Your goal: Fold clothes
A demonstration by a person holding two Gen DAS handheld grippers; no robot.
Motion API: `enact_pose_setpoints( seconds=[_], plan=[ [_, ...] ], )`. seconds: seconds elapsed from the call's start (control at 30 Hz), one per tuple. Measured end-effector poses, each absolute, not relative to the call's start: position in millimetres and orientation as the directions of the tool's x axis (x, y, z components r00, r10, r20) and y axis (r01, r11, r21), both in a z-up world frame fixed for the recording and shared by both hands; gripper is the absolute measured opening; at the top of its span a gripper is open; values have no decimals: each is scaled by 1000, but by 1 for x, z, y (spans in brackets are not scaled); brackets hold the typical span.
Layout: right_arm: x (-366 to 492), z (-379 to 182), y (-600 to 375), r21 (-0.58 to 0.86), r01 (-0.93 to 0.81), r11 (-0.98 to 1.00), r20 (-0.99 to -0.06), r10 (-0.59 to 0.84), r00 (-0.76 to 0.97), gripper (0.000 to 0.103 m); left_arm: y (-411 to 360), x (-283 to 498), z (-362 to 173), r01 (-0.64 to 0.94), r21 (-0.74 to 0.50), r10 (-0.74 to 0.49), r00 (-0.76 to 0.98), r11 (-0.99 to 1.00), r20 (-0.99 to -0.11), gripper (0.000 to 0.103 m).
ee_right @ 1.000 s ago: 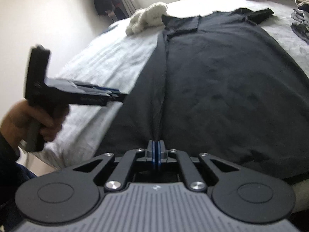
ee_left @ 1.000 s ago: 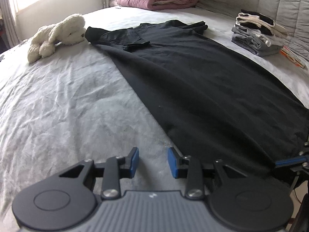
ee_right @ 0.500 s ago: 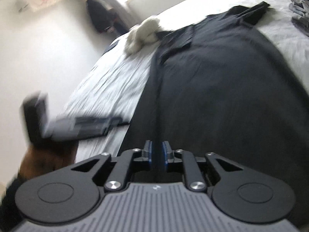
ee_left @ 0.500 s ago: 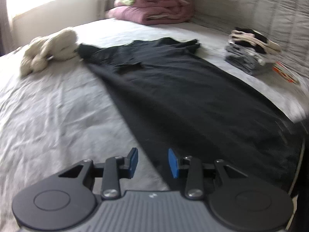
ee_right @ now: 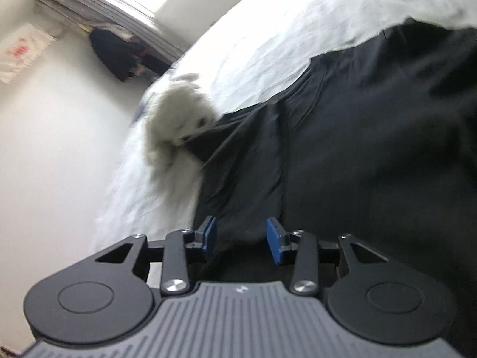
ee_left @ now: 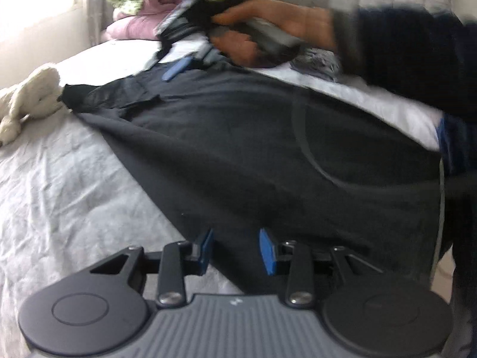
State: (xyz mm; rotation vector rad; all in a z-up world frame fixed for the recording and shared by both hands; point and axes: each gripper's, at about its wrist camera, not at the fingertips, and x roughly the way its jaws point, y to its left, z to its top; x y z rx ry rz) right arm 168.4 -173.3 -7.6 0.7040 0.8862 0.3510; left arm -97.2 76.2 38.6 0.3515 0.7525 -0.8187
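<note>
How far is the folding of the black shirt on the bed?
Done: one long side of the black shirt is folded inward, its sleeve lying on top. In hand: nothing is gripped. The left gripper hovers open at the hem, and the right gripper is opening, its fingers empty, near the plush toy. Left: the other side fold and the crosswise folds.
</note>
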Motion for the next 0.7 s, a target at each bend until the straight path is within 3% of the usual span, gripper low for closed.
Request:
enact_pose_setpoints(
  seconds=[0.2, 0.27, 0.3, 0.4, 0.7],
  plan=[
    [192, -29, -156, 621, -30, 783, -639, 529, 559, 41, 79, -94, 35, 779, -7, -537, 425, 627, -729, 35],
    [191, -30, -152, 595, -51, 802, -648, 516, 561, 28, 81, -93, 34, 781, -17, -542, 418, 625, -729, 35],
    [191, -30, -152, 580, -57, 813, -655, 506, 560, 12, 82, -93, 35, 781, -20, -544, 416, 624, -729, 35],
    [191, -29, -156, 543, -68, 837, -673, 482, 561, 2, 82, -94, 35, 782, -18, -542, 415, 623, -731, 35],
    [190, 21, -155, 419, -163, 893, -614, 411, 674, 2, 86, -97, 34, 786, -9, -539, 414, 618, -734, 35]
  ],
)
